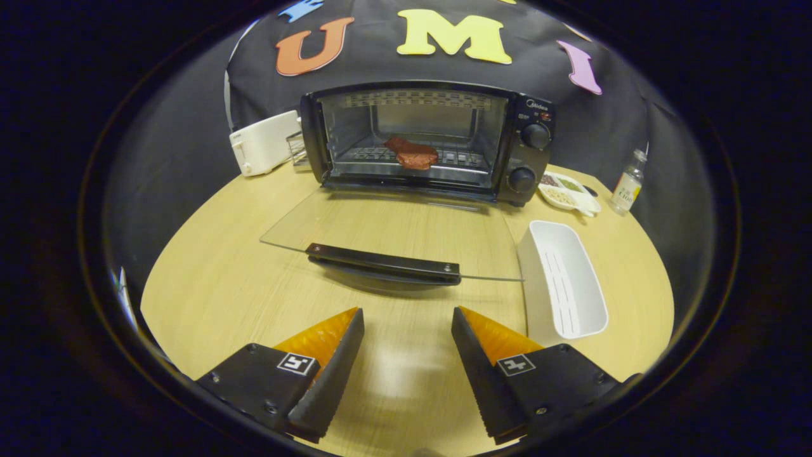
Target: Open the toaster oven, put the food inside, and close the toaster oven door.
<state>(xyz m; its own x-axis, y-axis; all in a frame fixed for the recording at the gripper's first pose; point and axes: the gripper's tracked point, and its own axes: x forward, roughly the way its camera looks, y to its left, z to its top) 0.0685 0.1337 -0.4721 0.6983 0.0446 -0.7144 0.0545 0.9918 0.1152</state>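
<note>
Closing next: our gripper (408,330), wide and empty, should probably slip under the door handle (383,263); steak (412,153) looks seated.

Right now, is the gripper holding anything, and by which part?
Nothing. The gripper is open, fingers apart over bare table, short of the door handle.

gripper (408,317), fingers (330,374) spread apart, empty

White toaster (263,143), white tray (568,279), divided dish (569,190), small bottle (628,184) on table (222,279).
</note>
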